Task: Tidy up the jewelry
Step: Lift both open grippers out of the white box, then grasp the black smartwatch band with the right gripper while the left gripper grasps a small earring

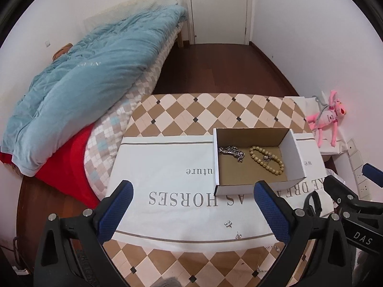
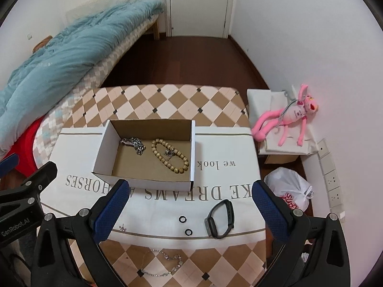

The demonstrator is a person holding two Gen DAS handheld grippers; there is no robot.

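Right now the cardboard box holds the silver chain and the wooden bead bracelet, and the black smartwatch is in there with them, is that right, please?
Not quite. The cardboard box does hold the silver chain and the wooden bead bracelet, but the black smartwatch lies outside it, on the white cloth in front of the box. The right wrist view shows this.

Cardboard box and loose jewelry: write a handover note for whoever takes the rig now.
Left hand-held gripper: open, empty.
Right hand-held gripper: open, empty.
Done: silver chain and bead bracelet lie in the cardboard box.
Left: black wristband, two black rings, small earrings on the white cloth; thin silver chain on the checkered table at the near edge.
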